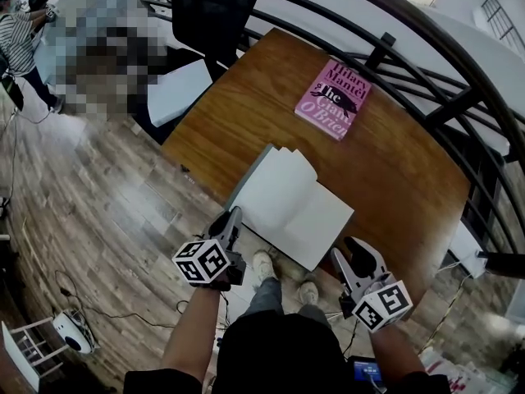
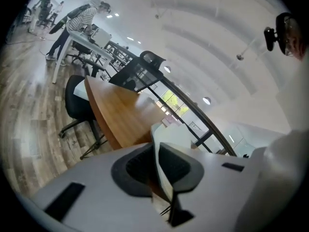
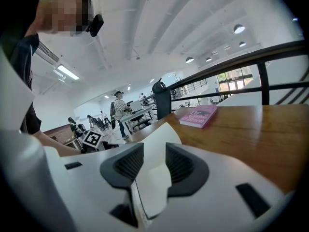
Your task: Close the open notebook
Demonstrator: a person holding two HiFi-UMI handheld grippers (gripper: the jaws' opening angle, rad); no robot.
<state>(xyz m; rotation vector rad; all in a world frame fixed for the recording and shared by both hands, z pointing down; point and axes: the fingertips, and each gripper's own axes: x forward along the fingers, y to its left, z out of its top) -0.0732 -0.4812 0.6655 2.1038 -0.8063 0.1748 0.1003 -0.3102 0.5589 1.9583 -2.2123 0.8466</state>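
Observation:
An open notebook with blank white pages lies at the near edge of the wooden table. My left gripper sits at its near left corner. In the left gripper view the jaws are nearly together, pinching a thin upright sheet of the notebook's left side. At the near right corner is my right gripper. In the right gripper view its jaws stand wider, and the notebook's white pages fill the gap from pad to pad.
A pink paperback lies farther back on the table, also visible in the right gripper view. A dark metal railing curves round the table's far and right side. A black office chair stands beyond the table. People stand at desks far left.

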